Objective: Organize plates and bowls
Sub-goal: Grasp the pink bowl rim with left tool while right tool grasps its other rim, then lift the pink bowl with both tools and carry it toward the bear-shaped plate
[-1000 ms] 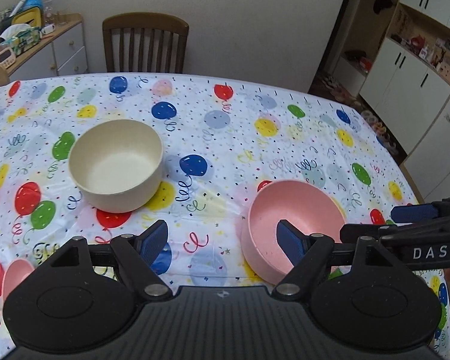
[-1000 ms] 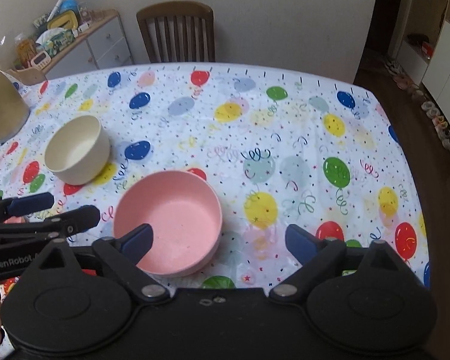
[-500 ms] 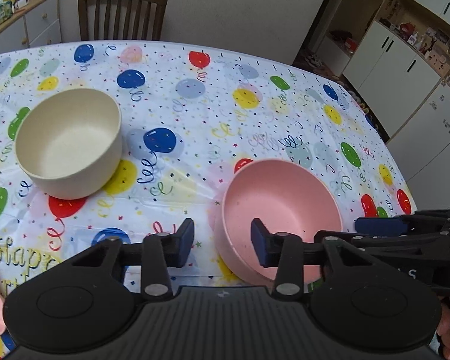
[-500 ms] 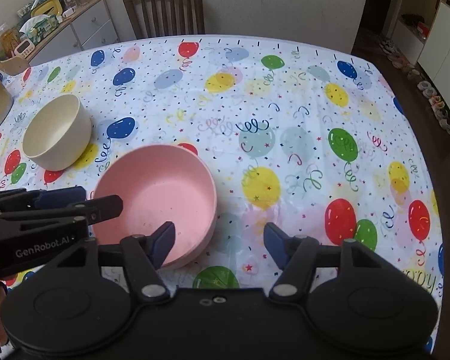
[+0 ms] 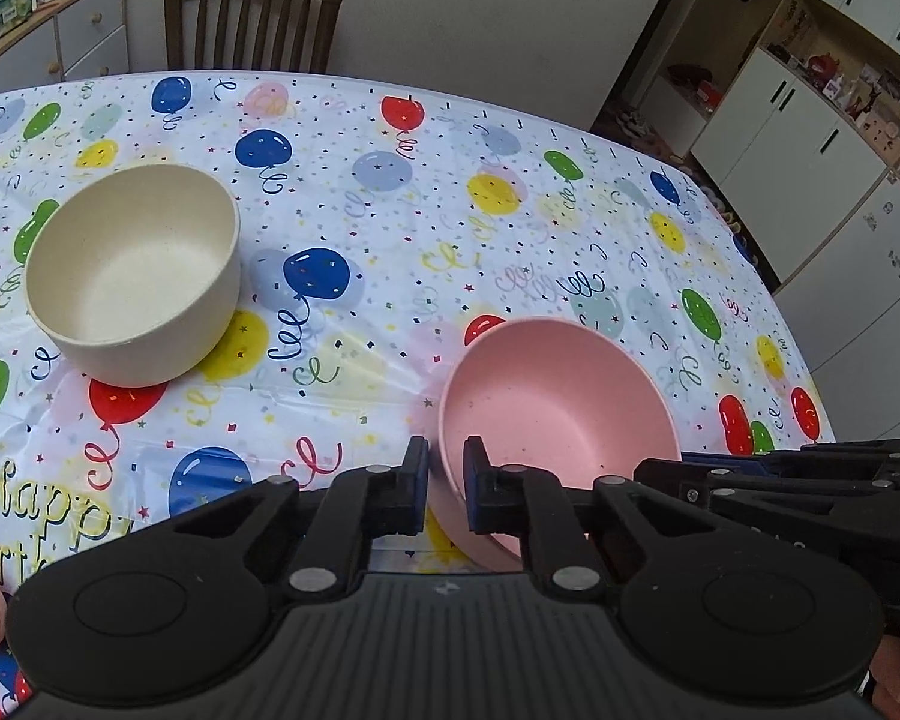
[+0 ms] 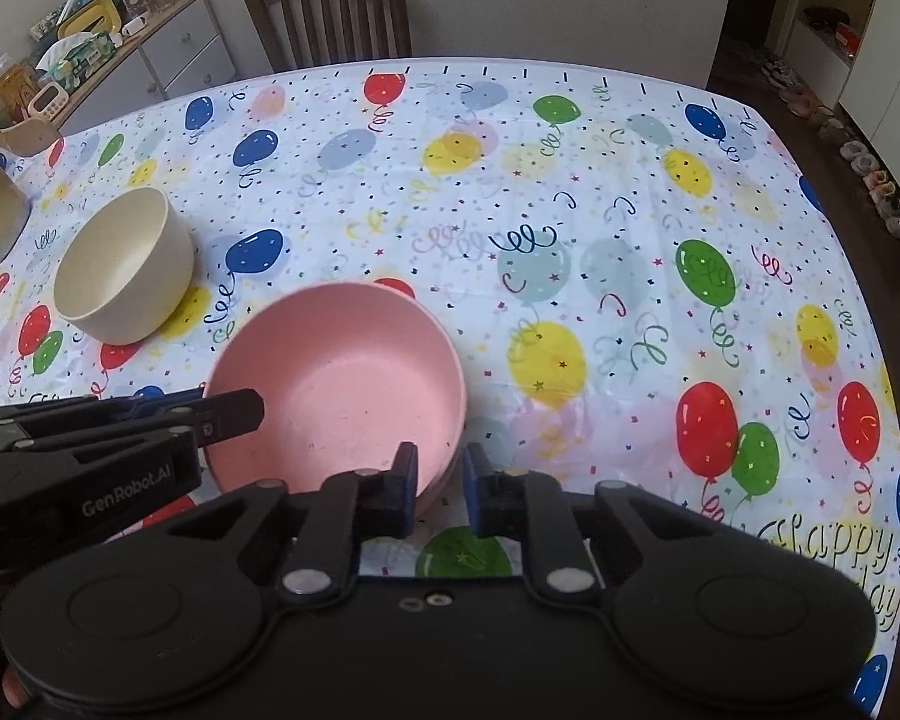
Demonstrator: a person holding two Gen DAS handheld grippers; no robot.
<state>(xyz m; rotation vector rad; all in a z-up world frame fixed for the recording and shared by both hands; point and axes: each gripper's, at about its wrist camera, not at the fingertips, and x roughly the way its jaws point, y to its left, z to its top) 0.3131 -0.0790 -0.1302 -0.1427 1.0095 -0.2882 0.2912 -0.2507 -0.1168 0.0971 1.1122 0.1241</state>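
While both grippers (image 5: 445, 483) (image 6: 440, 483) clamp the pink bowl (image 6: 342, 390), cream bowl (image 6: 123, 273) well apart.

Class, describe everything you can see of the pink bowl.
The pink bowl is round, matte and speckled, plastic-looking, empty and upright on the balloon tablecloth. The left gripper pinches its left rim, one finger inside, one outside; the right gripper does likewise on its right rim. It stands apart from the cream bowl.
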